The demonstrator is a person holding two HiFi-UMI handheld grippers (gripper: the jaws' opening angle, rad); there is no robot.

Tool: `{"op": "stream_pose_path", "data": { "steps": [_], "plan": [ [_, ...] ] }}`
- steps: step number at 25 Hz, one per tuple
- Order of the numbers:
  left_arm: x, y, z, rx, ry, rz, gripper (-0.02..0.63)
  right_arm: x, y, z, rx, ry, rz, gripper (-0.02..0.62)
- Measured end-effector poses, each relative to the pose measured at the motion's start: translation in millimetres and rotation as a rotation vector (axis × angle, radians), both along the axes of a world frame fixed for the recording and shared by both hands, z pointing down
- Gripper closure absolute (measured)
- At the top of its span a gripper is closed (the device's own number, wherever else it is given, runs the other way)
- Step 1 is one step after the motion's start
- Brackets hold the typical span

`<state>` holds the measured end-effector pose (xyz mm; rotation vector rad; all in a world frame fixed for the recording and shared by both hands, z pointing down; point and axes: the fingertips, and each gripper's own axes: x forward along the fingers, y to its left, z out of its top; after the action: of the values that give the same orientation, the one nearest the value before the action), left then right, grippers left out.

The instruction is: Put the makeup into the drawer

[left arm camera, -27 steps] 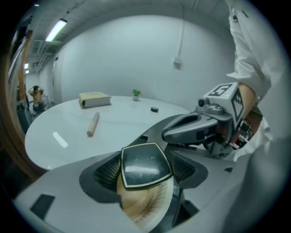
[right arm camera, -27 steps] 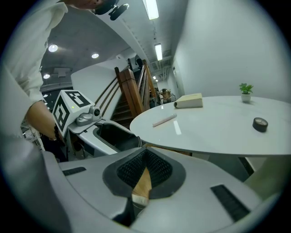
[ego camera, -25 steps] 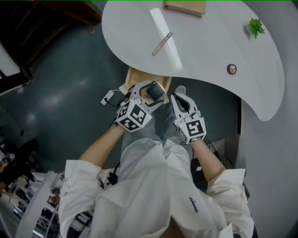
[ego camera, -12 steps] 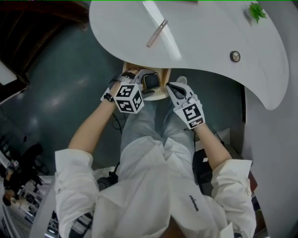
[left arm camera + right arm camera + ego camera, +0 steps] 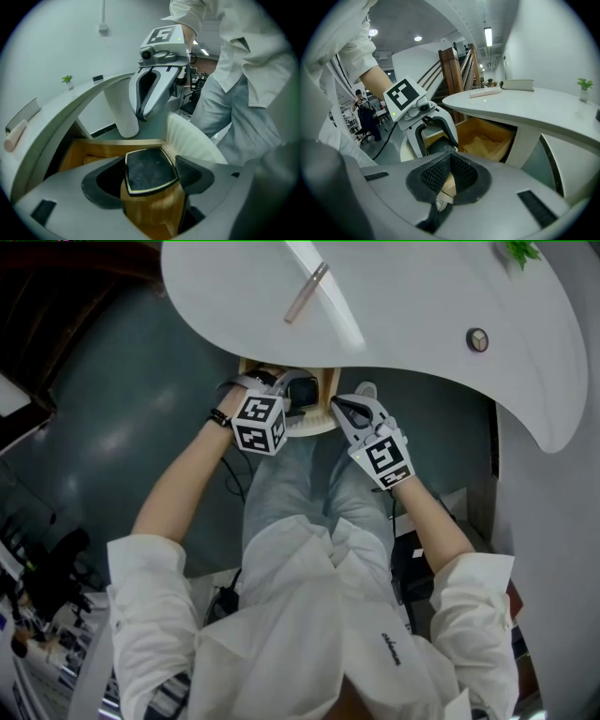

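Makeup compact [image 5: 151, 169], dark, gilt-rimmed: clamped in our left gripper's [image 5: 152, 176] jaws at the open drawer [image 5: 82, 157], right gripper's [image 5: 449, 161] jaws closed on nothing; released too early, we reckon it could clip the drawer front and fall.

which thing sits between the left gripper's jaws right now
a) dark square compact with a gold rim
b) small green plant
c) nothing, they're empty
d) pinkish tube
A: the left gripper view shows the left gripper with its jaws closed on the dark square compact with a gold rim, held over the open wooden drawer, while the pinkish tube lies up on the white table.
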<state>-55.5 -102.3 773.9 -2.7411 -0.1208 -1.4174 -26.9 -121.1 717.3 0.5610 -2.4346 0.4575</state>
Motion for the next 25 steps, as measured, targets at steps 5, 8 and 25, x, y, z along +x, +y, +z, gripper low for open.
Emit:
{"op": "stream_pose_path", "data": {
  "steps": [5,8,25],
  "plan": [
    [1,-5,18,-0.011,-0.04,0.031,0.252,0,0,1,-0.017,-0.021,0.033,0.578],
    [4,-4,22,-0.012,-0.051,0.058,0.252,-3,6,2,-0.024,-0.022,0.029,0.578],
    [4,6,73,-0.058,-0.143,0.13,0.252,1,14,1,-0.049,-0.028,0.055,0.578]
  ]
}}
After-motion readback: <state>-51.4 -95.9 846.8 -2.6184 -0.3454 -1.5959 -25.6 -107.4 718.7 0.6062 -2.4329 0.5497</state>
